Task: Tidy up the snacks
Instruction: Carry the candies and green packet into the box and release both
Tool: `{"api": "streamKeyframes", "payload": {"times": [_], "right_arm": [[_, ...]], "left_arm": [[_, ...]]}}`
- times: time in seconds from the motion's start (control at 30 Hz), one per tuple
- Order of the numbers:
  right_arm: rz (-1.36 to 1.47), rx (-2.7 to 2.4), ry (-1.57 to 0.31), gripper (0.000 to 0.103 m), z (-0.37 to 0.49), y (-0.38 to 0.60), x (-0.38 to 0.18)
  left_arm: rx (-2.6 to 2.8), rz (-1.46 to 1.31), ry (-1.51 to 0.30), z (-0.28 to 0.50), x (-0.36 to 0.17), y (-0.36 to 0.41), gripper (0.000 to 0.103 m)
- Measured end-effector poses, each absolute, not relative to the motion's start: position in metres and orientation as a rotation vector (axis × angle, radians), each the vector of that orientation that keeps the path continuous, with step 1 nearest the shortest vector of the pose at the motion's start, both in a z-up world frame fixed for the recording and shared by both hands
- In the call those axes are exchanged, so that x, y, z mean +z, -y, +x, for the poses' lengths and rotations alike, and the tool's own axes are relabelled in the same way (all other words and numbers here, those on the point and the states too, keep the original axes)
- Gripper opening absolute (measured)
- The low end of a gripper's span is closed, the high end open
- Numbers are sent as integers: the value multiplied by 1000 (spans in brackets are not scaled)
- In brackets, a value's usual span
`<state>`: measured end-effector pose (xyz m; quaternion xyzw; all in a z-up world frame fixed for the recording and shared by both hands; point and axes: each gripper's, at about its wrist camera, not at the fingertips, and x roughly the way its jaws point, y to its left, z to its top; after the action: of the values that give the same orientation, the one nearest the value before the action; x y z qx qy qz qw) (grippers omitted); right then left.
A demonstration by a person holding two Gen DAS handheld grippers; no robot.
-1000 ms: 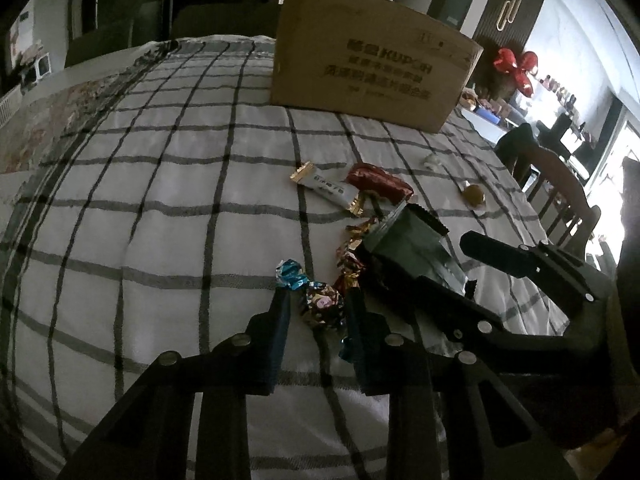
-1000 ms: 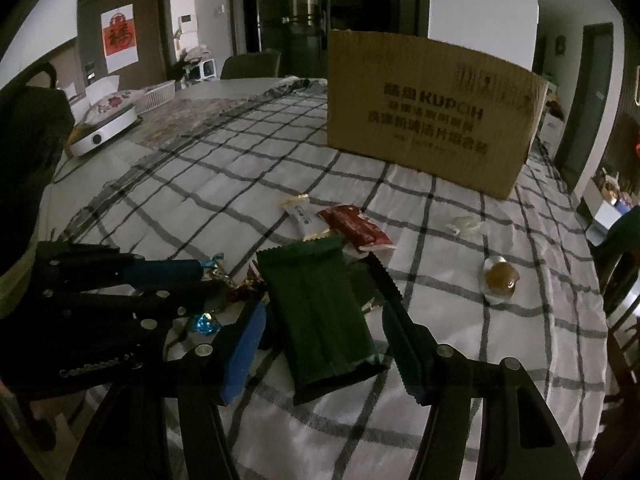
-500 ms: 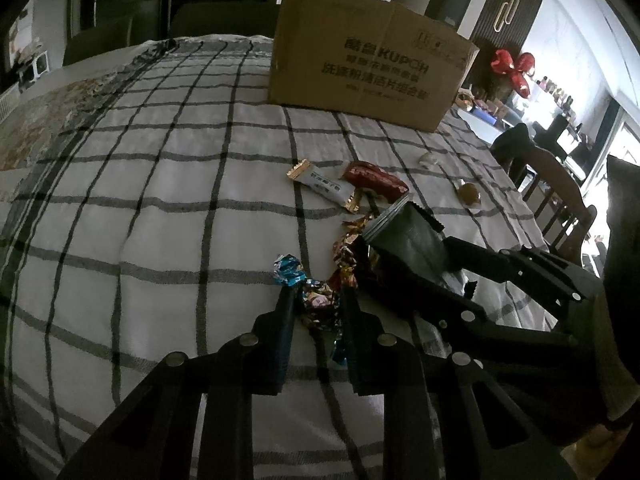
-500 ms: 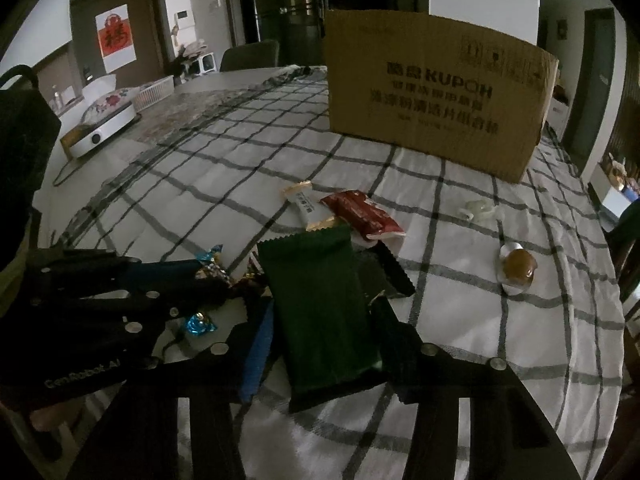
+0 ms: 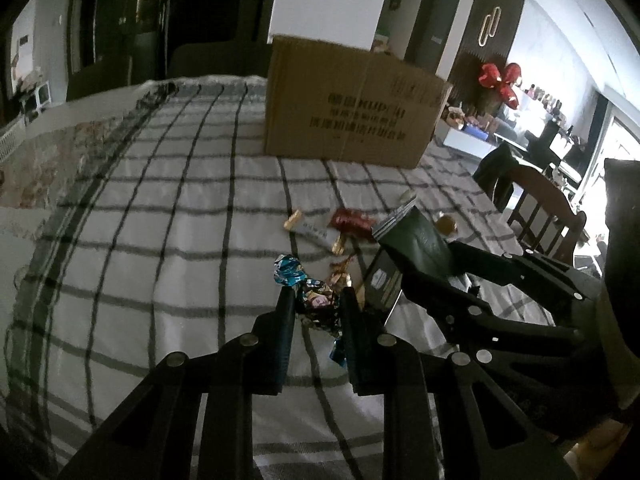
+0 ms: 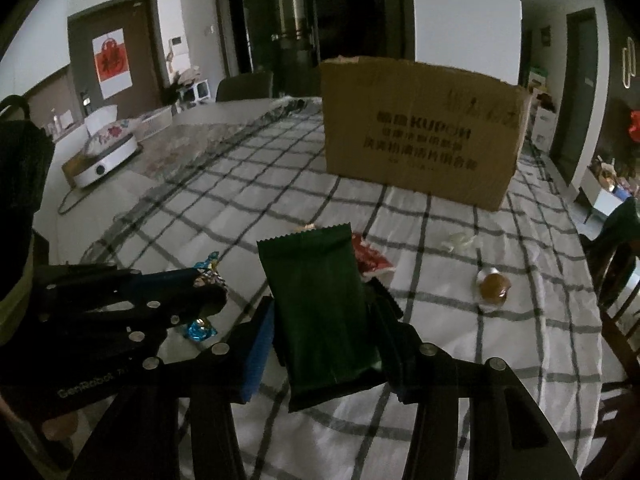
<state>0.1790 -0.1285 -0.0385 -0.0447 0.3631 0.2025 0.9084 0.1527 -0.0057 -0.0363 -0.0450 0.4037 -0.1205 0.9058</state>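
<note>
My left gripper is shut on a foil-wrapped candy with blue twisted ends and holds it above the checked tablecloth. My right gripper is shut on a dark green snack packet and holds it raised and tilted; the packet also shows in the left wrist view. A white bar, a red packet, gold-wrapped candies and a second dark packet lie on the cloth. A large cardboard box stands at the back.
A round brown sweet in clear wrap and a clear wrapper lie to the right. A blue candy lies under the left gripper. A wooden chair stands by the table's right edge. A white appliance sits far left.
Both grippers closed on their items and lifted them off the cloth: the candy in the left, the green packet in the right. Both cameras rose and tilted up.
</note>
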Motion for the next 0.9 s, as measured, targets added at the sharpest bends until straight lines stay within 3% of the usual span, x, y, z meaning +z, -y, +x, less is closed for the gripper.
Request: {"api": "streamKeyframes", "payload": {"times": [0.9], "right_arm": [[36, 274, -563, 50, 251, 170, 55]], "left_arm": [[-312, -17, -626, 247, 71, 33, 23]]}}
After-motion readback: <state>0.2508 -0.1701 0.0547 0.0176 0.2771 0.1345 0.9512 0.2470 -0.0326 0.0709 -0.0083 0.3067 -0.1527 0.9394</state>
